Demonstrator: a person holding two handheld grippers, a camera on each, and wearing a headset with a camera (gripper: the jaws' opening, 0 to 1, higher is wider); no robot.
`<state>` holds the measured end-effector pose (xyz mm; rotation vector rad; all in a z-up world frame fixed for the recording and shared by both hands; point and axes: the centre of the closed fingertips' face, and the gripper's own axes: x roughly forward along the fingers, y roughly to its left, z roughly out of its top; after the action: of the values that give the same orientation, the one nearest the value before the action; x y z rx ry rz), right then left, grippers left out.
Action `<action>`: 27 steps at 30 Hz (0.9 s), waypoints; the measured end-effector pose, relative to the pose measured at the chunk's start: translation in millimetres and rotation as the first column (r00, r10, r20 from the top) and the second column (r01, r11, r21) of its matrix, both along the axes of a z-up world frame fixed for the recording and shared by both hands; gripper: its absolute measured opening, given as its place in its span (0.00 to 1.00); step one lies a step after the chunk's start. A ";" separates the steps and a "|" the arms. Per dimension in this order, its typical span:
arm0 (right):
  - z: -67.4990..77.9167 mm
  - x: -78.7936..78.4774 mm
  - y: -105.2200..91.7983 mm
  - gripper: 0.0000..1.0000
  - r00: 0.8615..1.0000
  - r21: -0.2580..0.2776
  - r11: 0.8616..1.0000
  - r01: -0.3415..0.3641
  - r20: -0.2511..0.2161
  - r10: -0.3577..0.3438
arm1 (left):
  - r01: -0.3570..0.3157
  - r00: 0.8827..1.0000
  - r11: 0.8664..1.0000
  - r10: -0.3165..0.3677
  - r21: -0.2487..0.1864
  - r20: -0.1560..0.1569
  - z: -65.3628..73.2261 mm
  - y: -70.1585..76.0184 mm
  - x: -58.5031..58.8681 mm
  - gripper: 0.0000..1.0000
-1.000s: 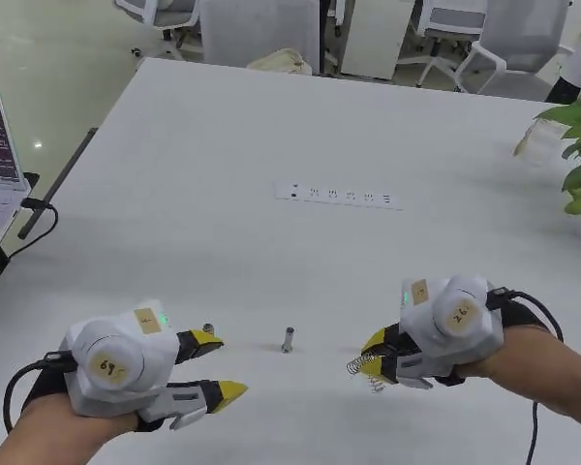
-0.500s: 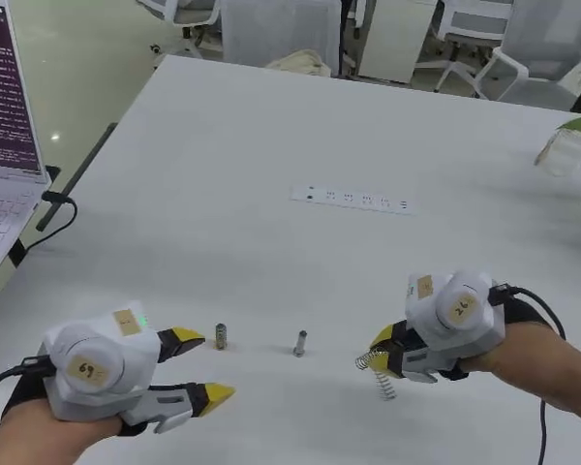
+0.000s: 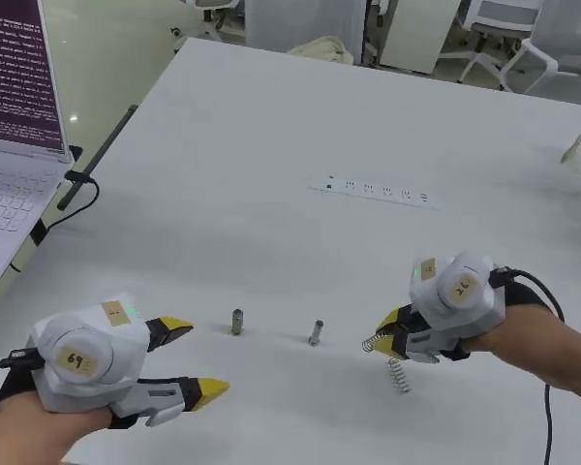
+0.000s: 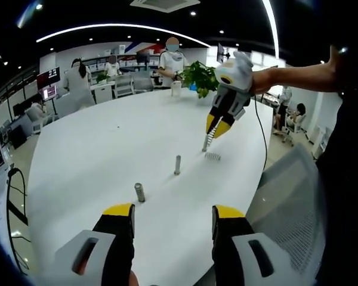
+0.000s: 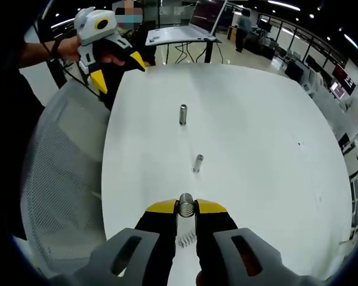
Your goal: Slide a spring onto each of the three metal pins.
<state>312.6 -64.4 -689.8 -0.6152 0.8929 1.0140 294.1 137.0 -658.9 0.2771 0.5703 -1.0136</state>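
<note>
Two short metal pins stand on the white table (image 3: 271, 145). The left pin (image 3: 237, 322) (image 4: 139, 192) (image 5: 182, 114) looks ribbed, as if a spring sits on it. The right pin (image 3: 316, 333) (image 4: 177, 164) (image 5: 197, 162) is bare. My right gripper (image 3: 385, 332) (image 5: 186, 210) is shut on a spring (image 3: 372, 341) (image 5: 186, 204), held just right of the bare pin. A loose spring (image 3: 399, 375) (image 4: 213, 156) (image 5: 187, 239) lies below it. My left gripper (image 3: 196, 358) (image 4: 173, 213) stands open, holding nothing, left of the ribbed pin.
An open laptop (image 3: 15, 107) sits off the table's left edge, with a black cable (image 3: 73, 199) beside it. A white power strip (image 3: 378, 191) lies mid-table. Office chairs (image 3: 305, 24) stand beyond the far edge. A potted plant (image 4: 200, 74) is at the table's far right.
The head camera has swung, shifting the whole picture. My left gripper has drawn back from the ribbed pin. My right gripper, still holding the spring, has come slightly closer to the bare pin.
</note>
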 end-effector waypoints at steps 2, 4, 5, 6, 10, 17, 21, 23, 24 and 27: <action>-1.5 1.7 2.2 0.09 1.000 -0.003 1.000 -0.006 -0.003 0.006 | 0.001 1.000 1.000 -0.001 0.017 0.001 -3.1 3.4 -0.6 0.49; -3.8 3.7 3.2 0.09 1.000 -0.007 1.000 -0.012 -0.005 0.012 | 0.000 1.000 1.000 0.000 0.018 0.000 -3.5 5.1 -1.3 0.50; -5.2 5.3 3.8 0.09 1.000 -0.008 1.000 -0.012 -0.007 0.012 | -0.004 1.000 1.000 0.004 0.017 0.000 -2.6 6.0 -1.6 0.51; -6.2 6.7 4.1 0.09 1.000 -0.007 1.000 -0.012 -0.008 0.012 | -0.007 1.000 1.000 0.007 0.016 0.000 -2.4 6.7 -1.7 0.51; -8.2 10.8 8.5 0.09 1.000 -0.009 1.000 -0.017 -0.012 0.017 | -0.026 1.000 1.000 0.026 0.008 -0.004 -2.6 11.6 -2.4 0.52; -9.6 19.5 16.3 0.09 0.999 -0.013 0.999 -0.034 -0.009 0.033 | -0.039 0.999 0.999 0.039 0.017 -0.013 -7.2 20.3 -5.2 0.52; -11.1 23.6 19.2 0.09 0.999 -0.021 0.999 -0.047 -0.014 0.047 | -0.045 0.999 0.999 0.045 0.017 -0.016 -7.8 23.8 -5.4 0.53; -11.7 26.8 20.4 0.09 0.999 -0.024 0.998 -0.053 -0.014 0.053 | -0.050 0.999 0.999 0.050 0.016 -0.017 -7.6 25.2 -5.4 0.54; -11.0 28.4 21.9 0.09 0.998 -0.025 0.998 -0.056 -0.014 0.055 | -0.052 0.998 0.999 0.053 0.014 -0.018 -7.8 25.9 -5.4 0.54; -10.6 31.6 24.7 0.09 0.998 -0.026 0.998 -0.064 -0.014 0.063 | -0.058 0.998 0.998 0.059 0.013 -0.020 -8.5 27.6 -5.0 0.54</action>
<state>344.2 -39.6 -700.4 -0.6635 0.9043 1.0655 289.1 164.6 -667.4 0.2597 0.6002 -0.9576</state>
